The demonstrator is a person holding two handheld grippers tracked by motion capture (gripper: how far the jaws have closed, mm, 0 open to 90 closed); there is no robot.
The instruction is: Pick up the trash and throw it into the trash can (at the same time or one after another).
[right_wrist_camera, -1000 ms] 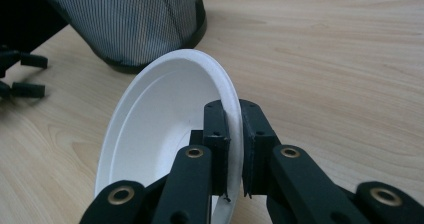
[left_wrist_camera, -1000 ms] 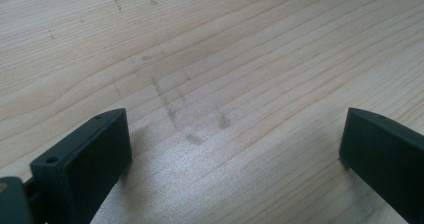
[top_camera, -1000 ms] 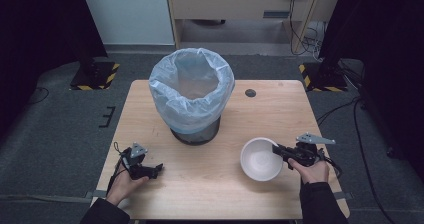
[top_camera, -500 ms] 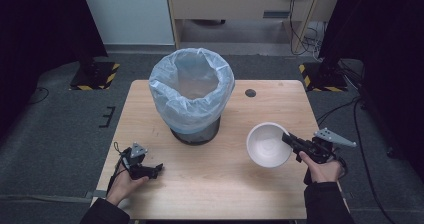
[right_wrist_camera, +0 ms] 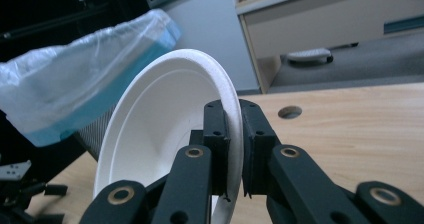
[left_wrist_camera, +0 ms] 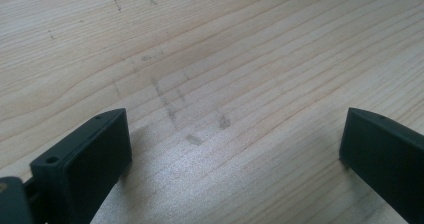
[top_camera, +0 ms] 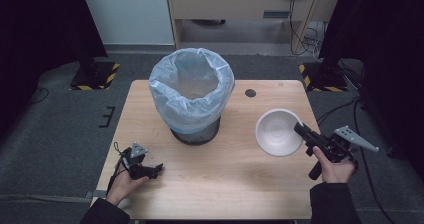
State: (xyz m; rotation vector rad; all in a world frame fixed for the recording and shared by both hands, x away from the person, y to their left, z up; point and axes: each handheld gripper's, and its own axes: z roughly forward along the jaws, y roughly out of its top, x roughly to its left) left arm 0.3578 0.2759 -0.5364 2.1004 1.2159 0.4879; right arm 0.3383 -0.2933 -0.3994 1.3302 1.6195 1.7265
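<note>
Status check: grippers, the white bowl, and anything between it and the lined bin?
Right gripper shut on white bowl rim, bowl tilted off table. Left gripper open, idle on table. Path to lined bin clear.

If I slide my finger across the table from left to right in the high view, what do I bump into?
Left black hand-held gripper → bin lined with a pale blue plastic bag → white round paper bowl → right black hand-held gripper clamped on the bowl's rim.
</note>
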